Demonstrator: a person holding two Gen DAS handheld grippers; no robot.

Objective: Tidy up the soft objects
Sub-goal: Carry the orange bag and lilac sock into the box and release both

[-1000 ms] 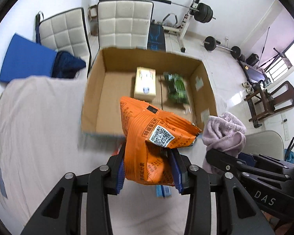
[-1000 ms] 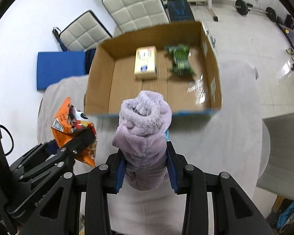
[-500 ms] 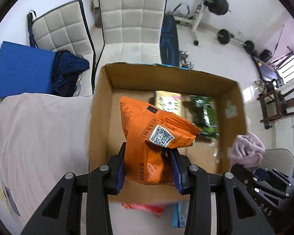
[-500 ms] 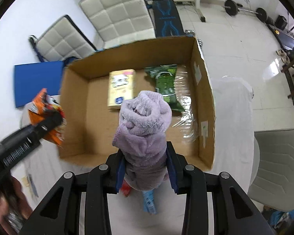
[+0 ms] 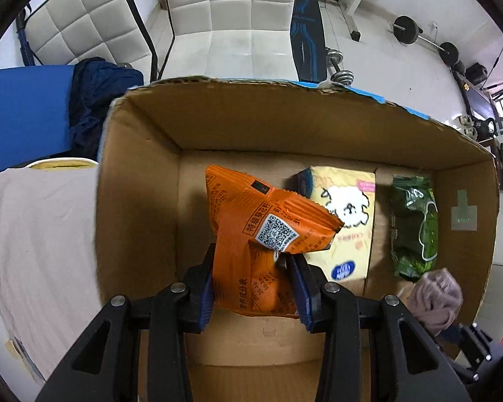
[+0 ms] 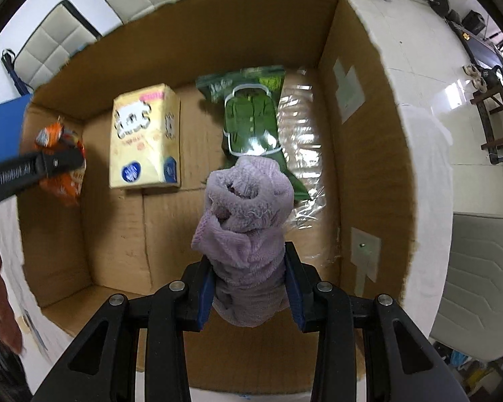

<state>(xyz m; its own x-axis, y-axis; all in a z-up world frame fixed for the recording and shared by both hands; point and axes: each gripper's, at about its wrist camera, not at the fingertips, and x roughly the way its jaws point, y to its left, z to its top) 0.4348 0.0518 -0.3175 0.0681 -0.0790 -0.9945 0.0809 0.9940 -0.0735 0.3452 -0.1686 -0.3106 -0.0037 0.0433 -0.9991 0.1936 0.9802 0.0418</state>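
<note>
Both grippers hang over the open cardboard box (image 5: 144,201), each with a soft item carried in above the floor of the box — a sensible place to hold them, since the box already has a yellow tissue pack (image 5: 347,221) and a green packet (image 5: 415,227) lying flat side by side along its far half, and the free room is on the near side and the left.

The left gripper (image 5: 255,288) is closed to the width of an orange snack bag (image 5: 261,234), pinching its lower part so the crumpled top stands up and forward. It sits over the left part of the box, just left of the tissue pack, probably aimed at the bare floor there.

The right gripper (image 6: 249,288) is clamped about as narrowly on a rolled lilac fluffy sock (image 6: 244,221), gripped at its lower end with the open cuff facing forward. It hovers over the near end of the green packet, close to the right wall — likely to drop in front of that packet.

Neither item touches the box floor, as far as I can tell.
</note>
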